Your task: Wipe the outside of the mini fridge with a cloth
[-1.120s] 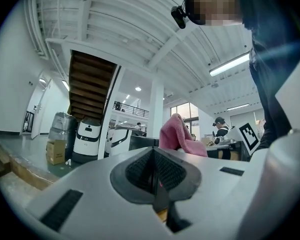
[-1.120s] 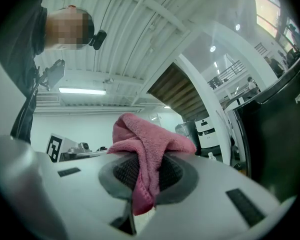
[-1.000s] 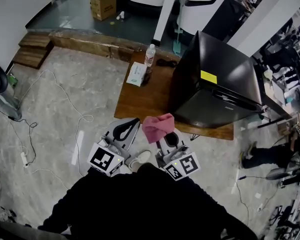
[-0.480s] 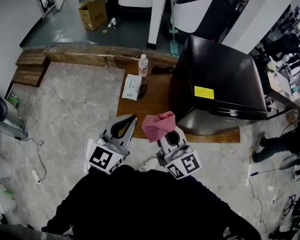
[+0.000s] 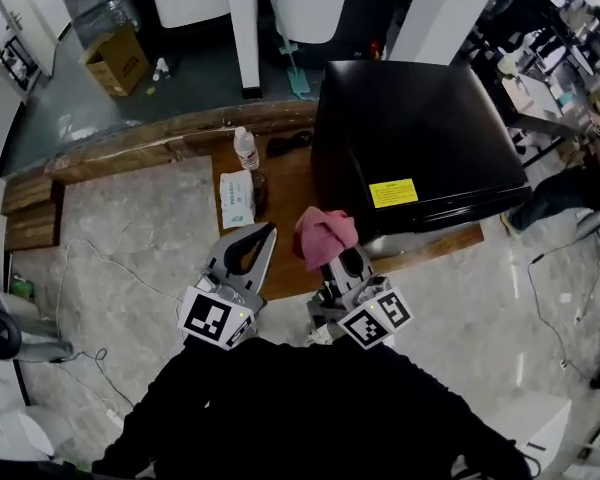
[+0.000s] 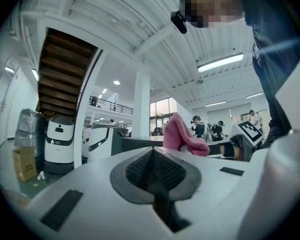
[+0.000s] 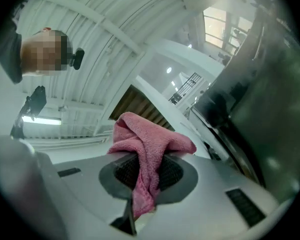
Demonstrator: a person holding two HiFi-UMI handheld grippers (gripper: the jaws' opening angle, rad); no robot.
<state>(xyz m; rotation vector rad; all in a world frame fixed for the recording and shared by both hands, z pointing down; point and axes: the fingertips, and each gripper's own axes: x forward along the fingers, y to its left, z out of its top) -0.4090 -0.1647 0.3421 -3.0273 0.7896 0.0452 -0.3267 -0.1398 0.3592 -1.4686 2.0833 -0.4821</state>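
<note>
— Head view?
— The fridge (image 5: pixel 420 128) is a glossy black box with a yellow sticker, standing on a wooden table (image 5: pixel 285 198). The bunched pink cloth (image 5: pixel 324 236) is at its 7 o'clock; I can't tell if they touch.
— Left gripper view?
— The left gripper (image 6: pixel 152 159) is pressed together and empty.
— Right gripper view?
— The right gripper (image 7: pixel 140 174) is pinching the fuzzy cloth. The fridge is a dark blur at 3 o'clock.

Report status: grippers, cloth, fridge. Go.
Left gripper shut, empty. Right gripper shut on pink cloth, held near mini fridge. Bottle and tissue pack sit aside on table.
</note>
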